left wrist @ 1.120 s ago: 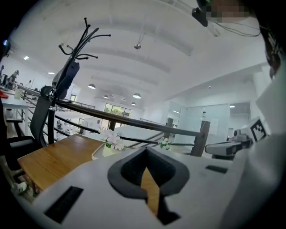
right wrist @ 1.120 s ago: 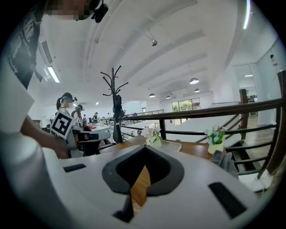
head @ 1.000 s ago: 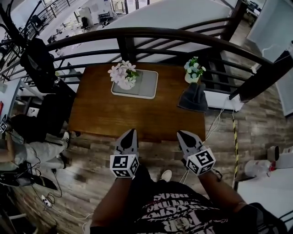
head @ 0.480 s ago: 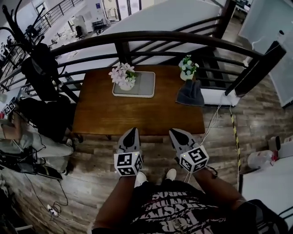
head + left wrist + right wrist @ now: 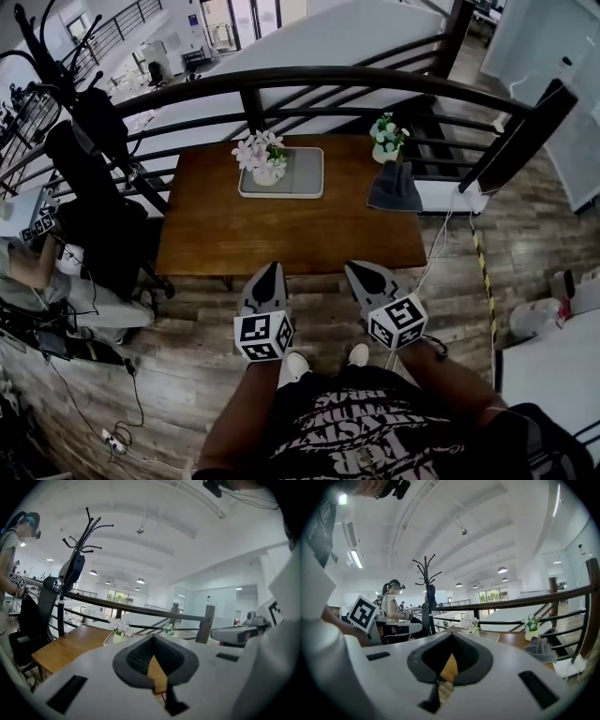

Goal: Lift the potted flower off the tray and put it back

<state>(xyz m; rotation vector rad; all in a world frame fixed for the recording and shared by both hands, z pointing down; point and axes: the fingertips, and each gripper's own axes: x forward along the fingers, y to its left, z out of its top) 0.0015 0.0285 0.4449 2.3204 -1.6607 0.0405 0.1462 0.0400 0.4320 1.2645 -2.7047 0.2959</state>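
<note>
Wooden worktop (image 5: 291, 230) under a dark railing (image 5: 309, 77) carries a grey tray (image 5: 305, 175), and the potted flower (image 5: 263, 159) stands upright on the tray's left end. Well to its right a second small flower pot (image 5: 386, 141) sits near the far edge, a dark cloth (image 5: 395, 187) just in front of it. Short of the near edge, over the plank floor (image 5: 187, 319), the left tool (image 5: 270, 268) and the right tool (image 5: 353, 269) each have jaws pressed together, holding nothing.
</note>
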